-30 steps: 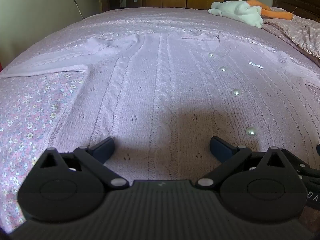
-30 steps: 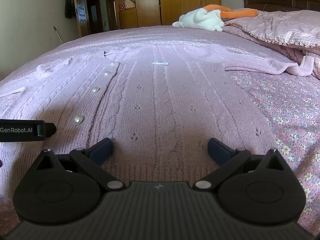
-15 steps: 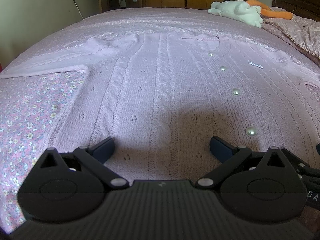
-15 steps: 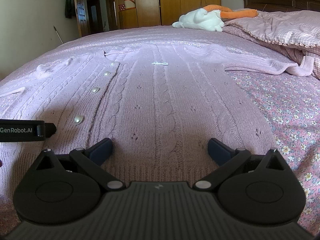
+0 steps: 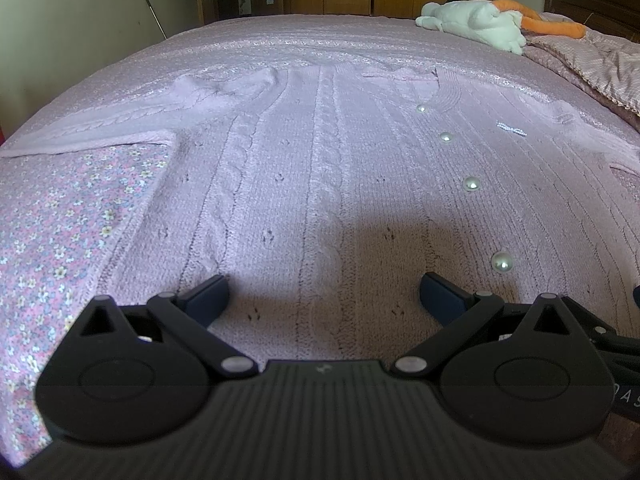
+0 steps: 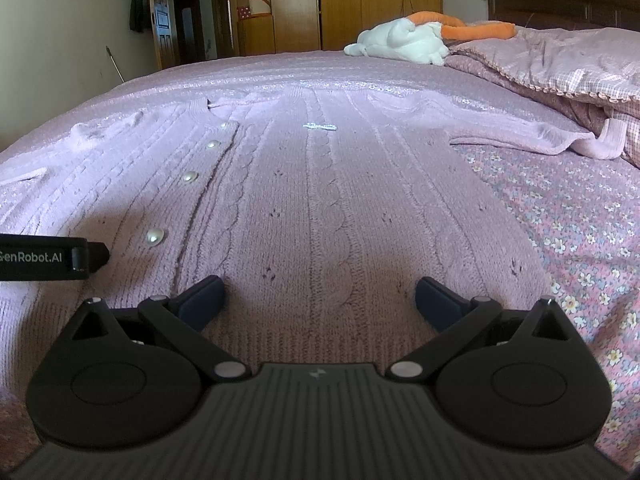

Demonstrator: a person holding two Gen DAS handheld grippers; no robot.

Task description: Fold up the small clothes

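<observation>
Now both grippers hover low over a lilac cable-knit cardigan (image 5: 320, 168) spread flat on the bed.

Left wrist view: the left gripper (image 5: 324, 296) has its jaws spread wide with nothing between them, above the hem of the cardigan; pearl buttons (image 5: 502, 261) run up to its right, and floral bedsheet (image 5: 60, 216) shows at left. Right wrist view: the right gripper (image 6: 320, 296) is likewise wide apart and empty above the hem, the buttons to its left, a white plush toy (image 6: 400, 42) far up the bed.
</observation>
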